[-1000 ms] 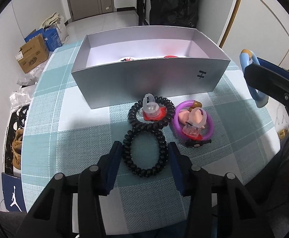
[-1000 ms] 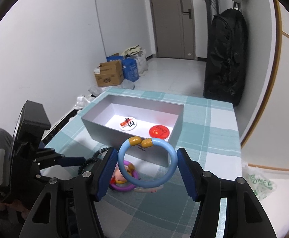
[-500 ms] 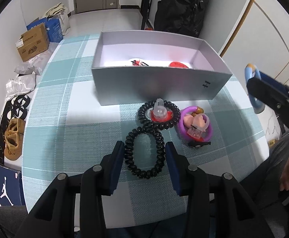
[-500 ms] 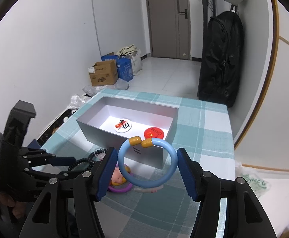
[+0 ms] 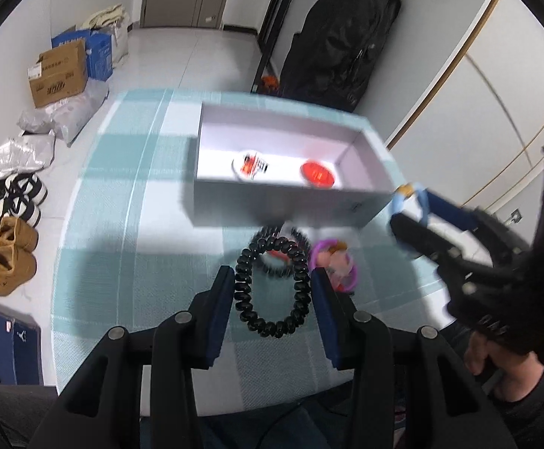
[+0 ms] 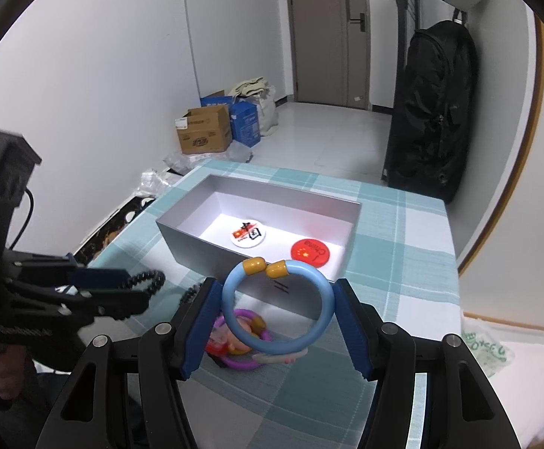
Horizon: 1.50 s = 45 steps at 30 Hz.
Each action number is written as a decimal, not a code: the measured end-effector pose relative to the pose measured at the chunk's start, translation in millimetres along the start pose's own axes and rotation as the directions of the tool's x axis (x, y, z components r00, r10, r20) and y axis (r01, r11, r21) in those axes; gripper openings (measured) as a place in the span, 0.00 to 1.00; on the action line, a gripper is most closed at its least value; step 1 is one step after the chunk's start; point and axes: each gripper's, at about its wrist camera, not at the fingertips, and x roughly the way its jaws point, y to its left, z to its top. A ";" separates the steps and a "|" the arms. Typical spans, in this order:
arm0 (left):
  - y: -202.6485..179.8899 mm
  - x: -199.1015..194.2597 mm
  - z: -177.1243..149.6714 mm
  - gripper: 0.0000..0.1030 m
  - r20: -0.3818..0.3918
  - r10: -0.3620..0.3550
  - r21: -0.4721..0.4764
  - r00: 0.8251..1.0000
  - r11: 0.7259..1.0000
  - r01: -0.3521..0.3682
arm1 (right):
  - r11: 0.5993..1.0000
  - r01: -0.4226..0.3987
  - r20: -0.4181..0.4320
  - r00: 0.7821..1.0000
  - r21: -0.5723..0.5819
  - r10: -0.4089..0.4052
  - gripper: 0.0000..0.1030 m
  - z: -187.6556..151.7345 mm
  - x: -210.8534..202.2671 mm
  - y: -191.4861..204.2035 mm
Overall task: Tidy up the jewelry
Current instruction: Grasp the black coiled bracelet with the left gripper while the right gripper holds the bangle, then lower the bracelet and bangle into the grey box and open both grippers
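Note:
My left gripper (image 5: 272, 295) is shut on a black coil hair tie (image 5: 272, 321) and holds it above the table; it also shows in the right wrist view (image 6: 141, 280). My right gripper (image 6: 277, 314) is shut on a light blue bangle (image 6: 324, 299) with yellow tips, in front of the grey box (image 6: 197, 239). The box holds a white badge (image 6: 248, 234) and a red badge (image 6: 310, 252). A second black coil tie (image 5: 272, 235) and a purple ring with pink pieces (image 5: 337, 262) lie on the checked cloth before the box.
The table (image 5: 122, 224) has a teal checked cloth. A black suitcase (image 6: 432, 112) stands behind it. Cardboard boxes (image 6: 204, 134), bags and shoes (image 5: 10, 258) lie on the floor to the left.
My left gripper has lifted the black coil tie off the table and risen. My right gripper has risen with the blue bangle and moved nearer the box.

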 end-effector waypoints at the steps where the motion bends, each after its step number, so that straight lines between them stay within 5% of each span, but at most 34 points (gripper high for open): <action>1: -1.8 -4.5 3.1 0.35 0.023 0.000 0.004 1.000 1.000 -0.001 | 1.000 -0.007 0.000 1.000 0.001 0.007 0.59 1.4 0.1 1.0; 18: -2.8 -7.2 54.0 0.35 0.121 0.026 0.024 0.992 0.999 -0.029 | 0.984 -0.130 0.027 0.991 0.119 0.128 0.59 37.6 9.8 -24.7; 25: 2.8 3.4 68.7 0.35 0.119 0.047 0.005 0.992 0.999 -0.048 | 0.975 -0.163 0.028 0.987 0.148 0.161 0.59 50.1 22.2 -35.6; 45: 19.3 51.5 92.0 0.35 0.018 -0.050 -0.065 0.999 0.997 0.051 | 0.964 -0.231 -0.018 0.972 0.130 0.235 0.59 58.8 69.0 -47.2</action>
